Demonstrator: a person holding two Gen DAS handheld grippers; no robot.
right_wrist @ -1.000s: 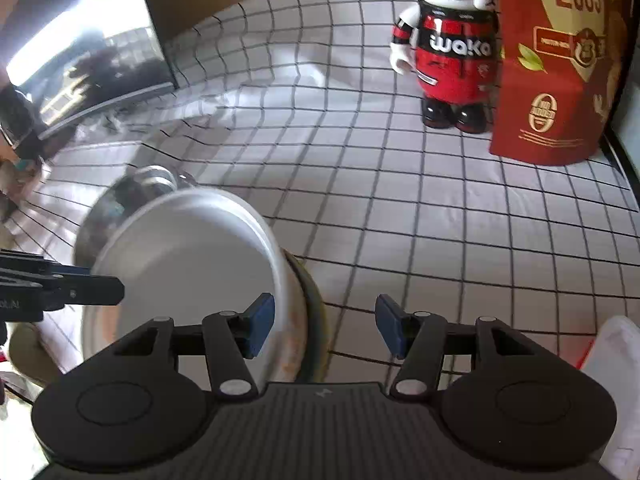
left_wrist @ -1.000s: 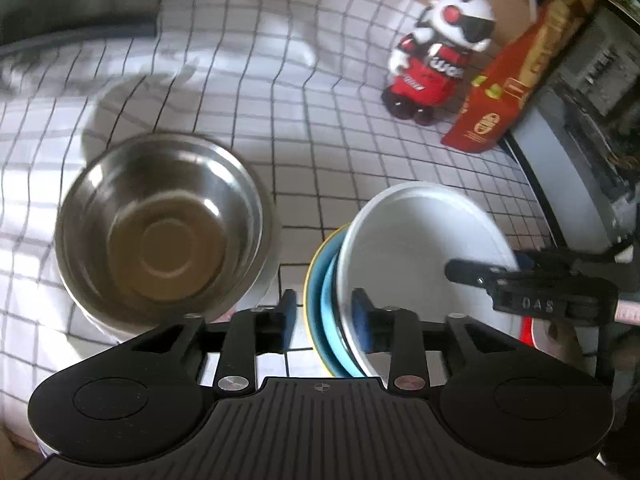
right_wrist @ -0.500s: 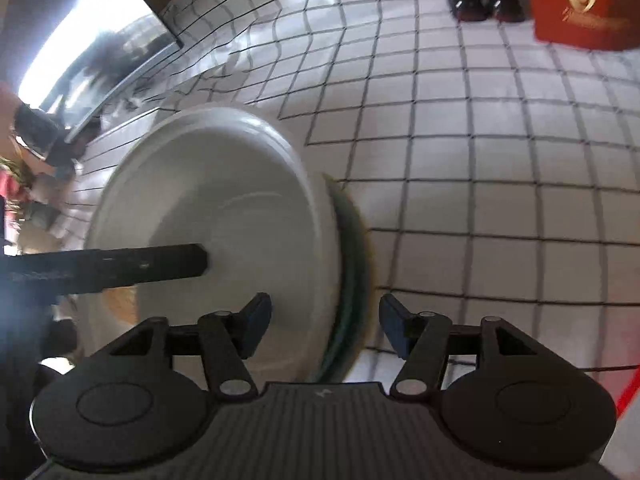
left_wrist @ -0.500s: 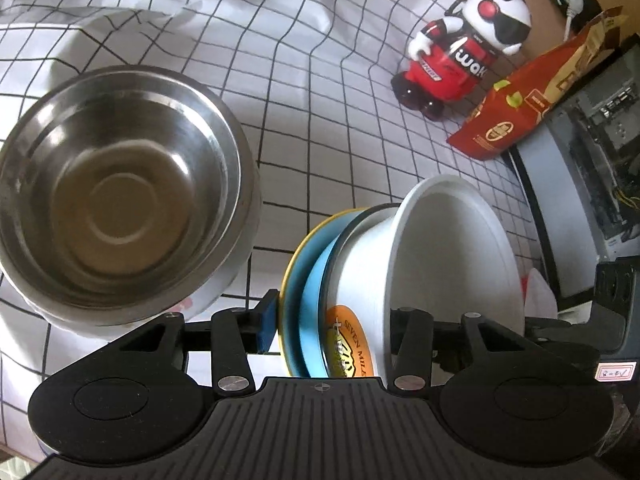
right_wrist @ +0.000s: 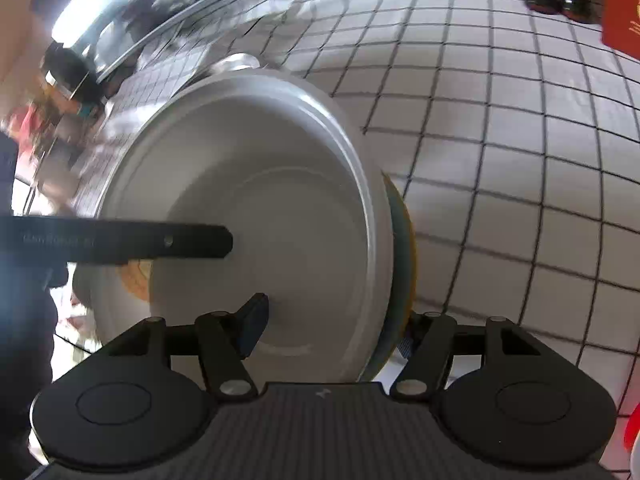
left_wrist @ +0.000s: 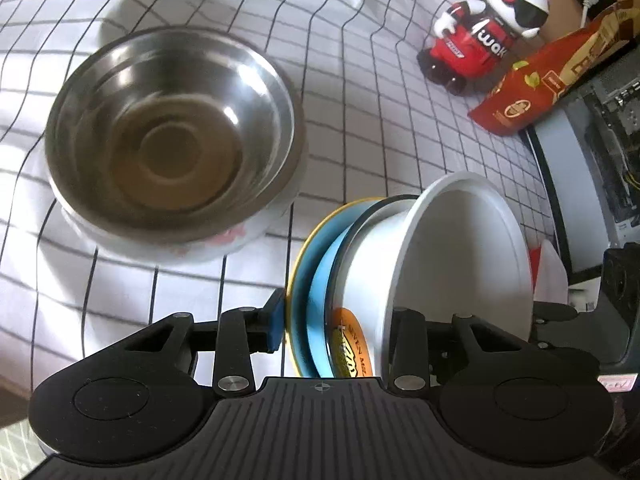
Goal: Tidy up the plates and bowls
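Note:
A stack of a white bowl (left_wrist: 464, 256), a blue plate (left_wrist: 320, 280) and a yellow-rimmed plate (left_wrist: 298, 276) stands tilted on edge above the checked cloth. My left gripper (left_wrist: 336, 324) is shut on this stack, one finger behind the yellow plate, the other inside the bowl. My right gripper (right_wrist: 324, 328) also straddles the white bowl (right_wrist: 256, 216) and plates, its jaws set across the stack's rim. A large steel bowl (left_wrist: 172, 132) sits upright on the cloth to the left of the stack.
A red and white toy robot (left_wrist: 480, 32) and a red egg packet (left_wrist: 548, 80) stand at the far right. A grey appliance (left_wrist: 592, 152) borders the cloth on the right. A dark screen (right_wrist: 152, 20) lies at the far left edge.
The stack has been tipped from near flat up onto its edge. Both grippers have closed in around it, and the right gripper has moved down and nearer to the bowl.

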